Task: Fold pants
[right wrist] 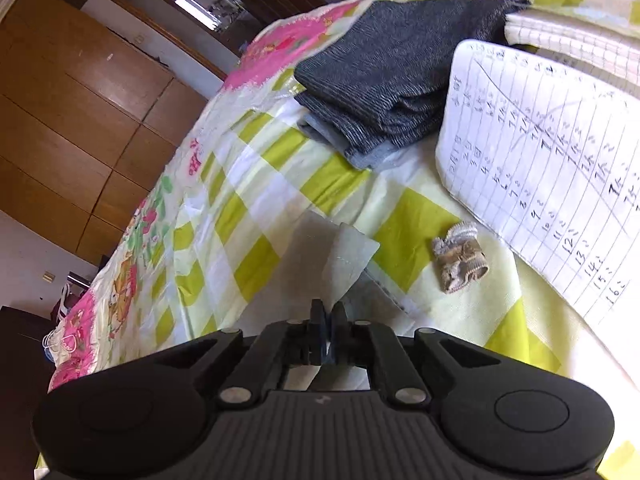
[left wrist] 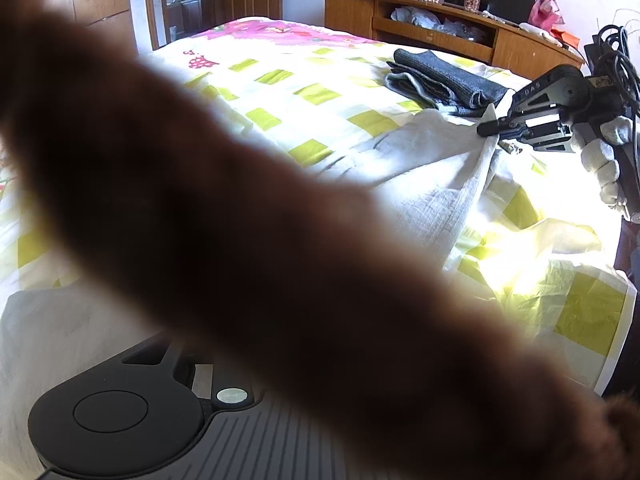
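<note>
The right claw has its two fingers pressed together on a corner of the white pants, pinching the cloth between the pads. In its own wrist view the pinched corner stands up just ahead of the fingertips, over the checked bedspread. Ahead of it and to the right lies a small crumpled beige scrap, apart from the fingers. Further right a handwritten ruled sheet rests on the bed, and beyond that, well ahead of the claw, sits a folded stack of dark grey clothes.

From the left wrist view, the right claw shows at the far right, held by a gloved hand, with the white pants running from its tips down and left across the bedspread. The grey stack lies just behind that claw.

The left claw's own fingers are hidden: a large blurred brown shape, perhaps a fuzzy sleeve close to the lens, crosses the view diagonally. Only part of the claw's black body shows at the lower left, so I cannot tell whether it is spread or gripping anything. A wooden cabinet stands beyond the bed.
</note>
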`<state>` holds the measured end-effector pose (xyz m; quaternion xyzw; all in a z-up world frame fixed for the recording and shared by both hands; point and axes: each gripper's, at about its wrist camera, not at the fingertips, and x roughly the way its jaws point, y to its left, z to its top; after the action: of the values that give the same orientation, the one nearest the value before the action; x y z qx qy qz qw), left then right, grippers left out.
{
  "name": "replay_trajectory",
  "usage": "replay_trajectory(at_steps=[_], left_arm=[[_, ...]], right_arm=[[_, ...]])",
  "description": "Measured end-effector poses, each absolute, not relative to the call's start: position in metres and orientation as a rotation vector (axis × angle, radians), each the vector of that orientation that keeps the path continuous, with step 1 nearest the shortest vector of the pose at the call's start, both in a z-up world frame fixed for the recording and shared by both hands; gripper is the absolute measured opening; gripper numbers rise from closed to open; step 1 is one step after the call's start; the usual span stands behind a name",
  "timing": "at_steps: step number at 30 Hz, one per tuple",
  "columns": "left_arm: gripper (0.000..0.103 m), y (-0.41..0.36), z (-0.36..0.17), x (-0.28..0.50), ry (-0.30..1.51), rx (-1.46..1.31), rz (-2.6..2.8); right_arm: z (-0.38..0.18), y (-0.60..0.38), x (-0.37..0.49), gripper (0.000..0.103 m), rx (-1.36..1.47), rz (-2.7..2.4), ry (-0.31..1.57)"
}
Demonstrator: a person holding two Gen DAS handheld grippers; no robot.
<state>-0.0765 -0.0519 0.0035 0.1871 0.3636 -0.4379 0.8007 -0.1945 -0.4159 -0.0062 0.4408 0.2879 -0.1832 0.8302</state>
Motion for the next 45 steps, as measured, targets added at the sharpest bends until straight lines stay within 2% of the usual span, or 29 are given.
replay_trajectory(at_steps=[3,6,8,10,14,18,24,25,26,27,30,33,35,37,40,41,45], left_arm=[[0.038,-0.052,0.003,-0.077,0.777,0.402,-0.937],[0.038,-0.049,0.003,-0.08,0.777,0.39,-0.945],[0.038,-0.048,0.002,-0.08,0.776,0.387,-0.949],[0.038,-0.048,0.001,-0.079,0.778,0.381,-0.951],[0.038,-0.047,0.002,-0.08,0.77,0.373,-0.953],[0.038,-0.047,0.0,-0.077,0.774,0.365,-0.949],[0.038,-0.047,-0.001,-0.076,0.781,0.355,-0.939],[0.038,-0.048,-0.002,-0.075,0.785,0.357,-0.936],[0.038,-0.049,-0.002,-0.074,0.788,0.359,-0.932],[0.038,-0.051,-0.002,-0.073,0.789,0.361,-0.932],[0.038,-0.056,0.005,-0.068,0.765,0.366,-0.934],[0.039,-0.061,0.023,-0.066,0.689,0.337,-0.933],[0.051,-0.065,0.025,-0.068,0.653,0.332,-0.93],[0.053,-0.071,0.012,-0.069,0.677,0.35,-0.937],[0.053,-0.08,-0.022,-0.07,0.788,0.398,-0.934],[0.053,-0.078,-0.025,-0.074,0.78,0.412,-0.932],[0.053,-0.067,-0.017,-0.081,0.766,0.402,-0.947]], right_arm=[[-0.015,-0.418,-0.191,0.025,0.931,-0.393,0.697],[-0.014,-0.421,-0.206,0.03,0.973,-0.4,0.695],[-0.01,-0.42,-0.219,0.045,0.988,-0.41,0.684],[-0.01,-0.418,-0.224,0.052,0.982,-0.422,0.688],[-0.017,-0.418,-0.226,0.053,1.013,-0.432,0.703],[-0.026,-0.421,-0.216,0.06,1.053,-0.412,0.671],[-0.044,-0.419,-0.194,0.06,1.108,-0.366,0.6],[-0.046,-0.419,-0.193,0.057,1.121,-0.36,0.579],[-0.047,-0.42,-0.192,0.033,1.136,-0.363,0.568],[-0.048,-0.422,-0.19,0.022,1.161,-0.352,0.571],[-0.027,-0.434,-0.186,0.021,1.171,-0.314,0.503],[0.032,-0.442,-0.196,0.021,1.055,-0.278,0.337],[0.05,-0.443,-0.209,0.021,0.983,-0.329,0.297],[0.035,-0.446,-0.211,0.021,0.947,-0.395,0.37],[-0.019,-0.452,-0.202,0.022,0.988,-0.471,0.649],[-0.027,-0.45,-0.203,0.023,0.984,-0.475,0.691],[-0.008,-0.447,-0.224,0.027,0.899,-0.514,0.636]])
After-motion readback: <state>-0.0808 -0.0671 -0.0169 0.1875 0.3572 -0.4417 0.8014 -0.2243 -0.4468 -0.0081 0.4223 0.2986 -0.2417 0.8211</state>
